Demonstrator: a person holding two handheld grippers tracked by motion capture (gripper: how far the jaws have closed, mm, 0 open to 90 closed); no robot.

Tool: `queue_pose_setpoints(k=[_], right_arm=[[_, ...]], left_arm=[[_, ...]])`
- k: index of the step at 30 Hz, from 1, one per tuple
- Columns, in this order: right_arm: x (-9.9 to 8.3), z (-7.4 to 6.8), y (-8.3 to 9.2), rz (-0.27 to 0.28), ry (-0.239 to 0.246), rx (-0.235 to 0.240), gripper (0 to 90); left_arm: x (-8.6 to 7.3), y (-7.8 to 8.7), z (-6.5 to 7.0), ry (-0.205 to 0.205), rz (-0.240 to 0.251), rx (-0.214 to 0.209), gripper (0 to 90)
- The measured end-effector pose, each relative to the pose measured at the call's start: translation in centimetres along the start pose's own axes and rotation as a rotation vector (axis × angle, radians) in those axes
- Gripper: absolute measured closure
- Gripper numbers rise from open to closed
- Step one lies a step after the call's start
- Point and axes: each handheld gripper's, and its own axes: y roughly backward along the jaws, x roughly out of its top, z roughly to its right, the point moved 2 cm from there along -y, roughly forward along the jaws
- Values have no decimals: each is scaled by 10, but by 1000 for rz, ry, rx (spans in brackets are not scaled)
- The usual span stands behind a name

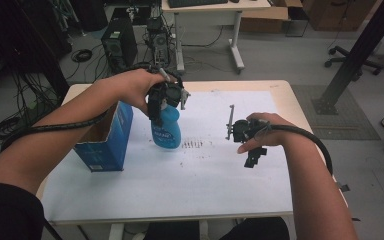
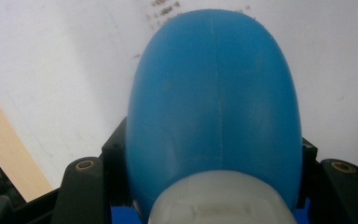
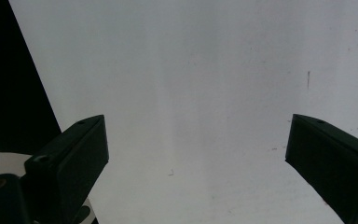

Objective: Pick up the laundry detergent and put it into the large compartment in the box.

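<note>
A blue plastic bottle (image 1: 166, 131) with a white cap (image 2: 219, 200) hangs upright just over the white sheet (image 1: 205, 175). My left gripper (image 1: 161, 106) comes down on it from above and is shut on its upper part, below the cap. In the left gripper view the bottle (image 2: 214, 93) bulges between the two black jaws of this gripper (image 2: 209, 186), which press on its sides. My right gripper (image 1: 252, 150) hovers to the right over the sheet, apart from the bottle. In its own view the right gripper (image 3: 196, 140) stands open, with bare paper between the jaws.
An open blue cardboard box (image 1: 107, 137) stands at the table's left, close beside the bottle. Dark smudges (image 1: 192, 144) mark the paper right of the bottle. The wooden table edge (image 1: 290, 95) runs around the sheet. Computers, cables and an office chair stand on the floor beyond.
</note>
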Motion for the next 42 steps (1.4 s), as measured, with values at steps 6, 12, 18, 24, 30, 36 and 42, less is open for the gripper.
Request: queue_pose_setpoints(k=[6, 12, 18, 24, 30, 36, 42], right_arm=[[0, 0, 0, 0, 6, -4, 56], [2, -1, -2, -7, 12, -9, 56], [7, -2, -2, -9, 37, -9, 57], [11, -2, 2, -12, 51, -20, 56], [11, 0, 5, -11, 59, -25, 57], [8, 2, 7, -9, 55, -35, 57], [6, 4, 8, -8, 57, -39, 57]], left_arm=[[-1, 12, 3, 97, 13, 8, 386], [-3, 26, 8, 243, 49, -10, 385], [-9, 41, 11, 399, 65, -9, 385], [-16, 53, 14, 516, 94, -17, 385], [-27, 68, 18, 679, 105, -41, 385], [-40, 85, 24, 815, 77, -39, 385], [-49, 101, 26, 931, 67, -33, 385]])
